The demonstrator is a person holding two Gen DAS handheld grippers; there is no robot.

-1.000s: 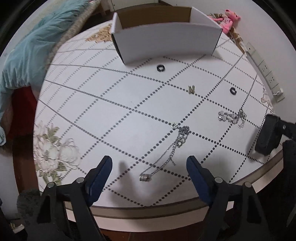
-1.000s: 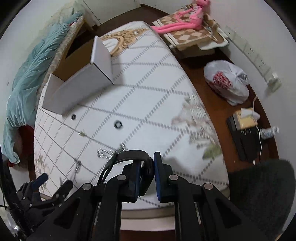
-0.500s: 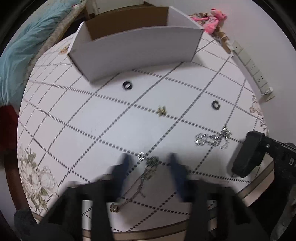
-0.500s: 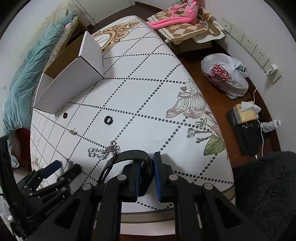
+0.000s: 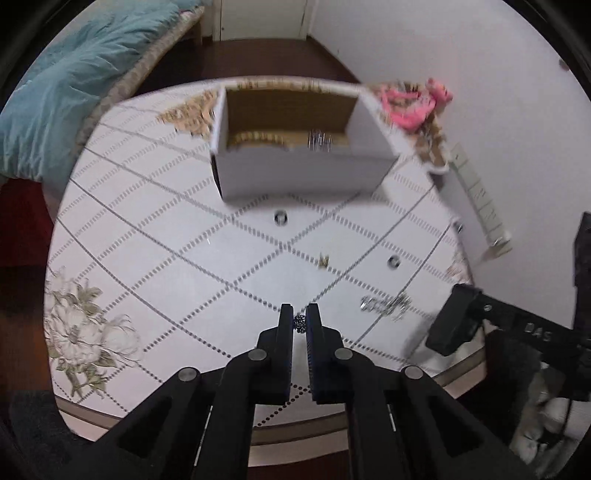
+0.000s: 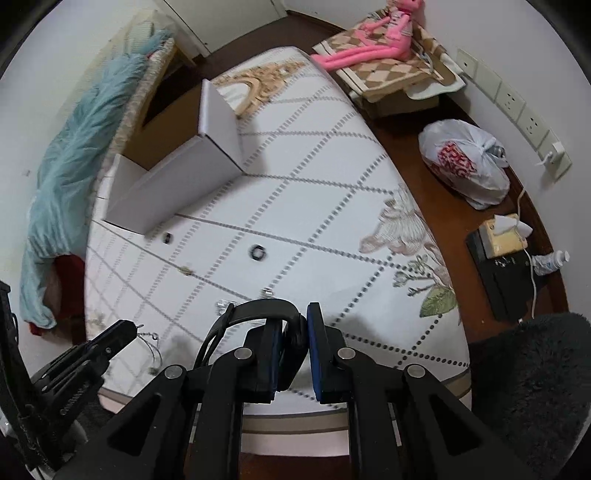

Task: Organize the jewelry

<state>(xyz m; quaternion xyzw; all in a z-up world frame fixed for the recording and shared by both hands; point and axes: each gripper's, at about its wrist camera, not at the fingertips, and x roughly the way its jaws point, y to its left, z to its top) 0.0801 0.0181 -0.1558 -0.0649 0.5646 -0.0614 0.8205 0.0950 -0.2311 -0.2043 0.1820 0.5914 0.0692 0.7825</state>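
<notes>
Left gripper (image 5: pixel 300 322), lower centre of left wrist view: jaws drawn nearly together, pinching a small dark beaded part of a necklace (image 5: pixel 300 322) between the tips. In right wrist view the same gripper (image 6: pixel 122 328) sits lower left w/ thin chain (image 6: pixel 149 341) hanging off its tip over the table.

Right gripper (image 6: pixel 295 334), bottom centre: jaws narrow, clamped on a black curved band (image 6: pixel 266 308) that arches up and left of the tips. Identity of band unclear.

White box (image 5: pixel 301 175), upper centre of left view, open top, brown inside; gold and silver items inside, blurred. Table cloth (image 5: pixel 166 258) white w/ dotted diamond grid and flower print.

Loose pieces on cloth, left view:
- dark ring (image 5: pixel 281 217) just below box
- small gold piece (image 5: pixel 323 260) centre-right
- second ring (image 5: pixel 393 262) right of it
- silver bracelet (image 5: pixel 386 304) lower right, near the right gripper body.

Pink plush toy (image 6: pixel 376 35) top right of right view; white plastic bag (image 6: pixel 467 162) on floor, right.
</notes>
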